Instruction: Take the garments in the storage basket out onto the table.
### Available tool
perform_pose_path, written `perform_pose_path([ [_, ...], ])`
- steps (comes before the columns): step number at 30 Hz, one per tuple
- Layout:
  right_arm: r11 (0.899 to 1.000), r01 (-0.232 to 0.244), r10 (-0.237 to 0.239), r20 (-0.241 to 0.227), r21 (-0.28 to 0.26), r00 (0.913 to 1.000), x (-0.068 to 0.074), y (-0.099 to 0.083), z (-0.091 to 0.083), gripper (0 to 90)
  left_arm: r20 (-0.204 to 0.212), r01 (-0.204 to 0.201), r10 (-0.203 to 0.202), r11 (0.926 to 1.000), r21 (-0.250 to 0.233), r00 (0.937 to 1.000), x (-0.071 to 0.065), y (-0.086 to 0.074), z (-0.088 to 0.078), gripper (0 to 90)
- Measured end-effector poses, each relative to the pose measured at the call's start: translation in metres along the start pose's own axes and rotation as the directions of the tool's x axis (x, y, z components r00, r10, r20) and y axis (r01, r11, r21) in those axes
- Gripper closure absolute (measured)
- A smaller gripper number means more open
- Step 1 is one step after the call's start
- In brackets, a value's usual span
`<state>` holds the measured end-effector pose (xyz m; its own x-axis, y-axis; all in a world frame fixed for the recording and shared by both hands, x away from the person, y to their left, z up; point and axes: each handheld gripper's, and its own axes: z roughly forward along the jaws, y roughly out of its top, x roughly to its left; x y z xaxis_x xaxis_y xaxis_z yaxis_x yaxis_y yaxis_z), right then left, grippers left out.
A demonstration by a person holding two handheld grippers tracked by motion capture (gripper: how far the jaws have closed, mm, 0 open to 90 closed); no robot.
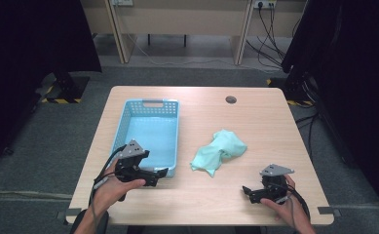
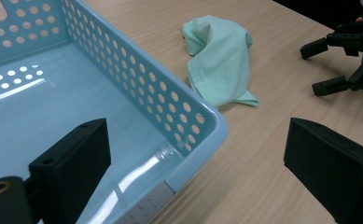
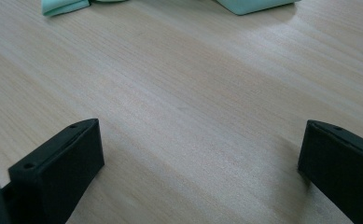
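Observation:
A crumpled mint-green cloth [image 1: 219,151] lies on the wooden table [image 1: 260,122], right of an empty light-blue perforated basket [image 1: 120,124]. My left gripper [image 1: 159,176] is open and hovers over the basket's near right corner, its jaws pointing right. In the left gripper view its wide-apart jaws straddle the basket's corner [image 2: 202,121], with the cloth [image 2: 221,60] beyond. My right gripper [image 1: 249,193] is open near the front right of the table, jaws pointing left, and holds nothing. The right gripper [image 2: 314,69] also shows past the cloth. In the right gripper view the cloth's edge [image 3: 254,3] lies far ahead of the right gripper [image 3: 198,168].
A round cable hole [image 1: 231,99] sits near the table's far edge. Black curtains and stands flank the table on both sides, and cables [image 1: 309,122] trail over the floor at the right. Bare tabletop stretches between the cloth and the front edge.

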<state>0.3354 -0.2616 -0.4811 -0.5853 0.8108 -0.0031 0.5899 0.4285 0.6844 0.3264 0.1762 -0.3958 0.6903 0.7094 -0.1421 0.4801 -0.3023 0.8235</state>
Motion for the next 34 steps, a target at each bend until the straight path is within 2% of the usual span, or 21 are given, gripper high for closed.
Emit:
perform_pose_path([
  [15, 1.0, -0.001, 0.001, 0.0, 0.0, 1.0, 0.0, 0.0, 0.0, 0.3, 0.009, -0.015, 0.015, 0.9999, 0.006, 0.9998, -0.012, -0.013, -0.006, 6.5],
  [23, 1.0, 0.001, -0.001, 0.0, 0.0, 1.0, 0.0, 0.0, 0.0, 0.3, -0.008, -0.022, 0.022, 0.9997, 0.011, 0.9997, -0.014, -0.019, -0.007, 6.5],
  [34, 1.0, -0.001, 0.001, 0.0, 0.0, 1.0, 0.0, 0.0, 0.0, 0.3, -0.009, -0.015, 0.015, 0.9998, 0.01, 0.9998, -0.013, -0.023, -0.009, 6.5],
])
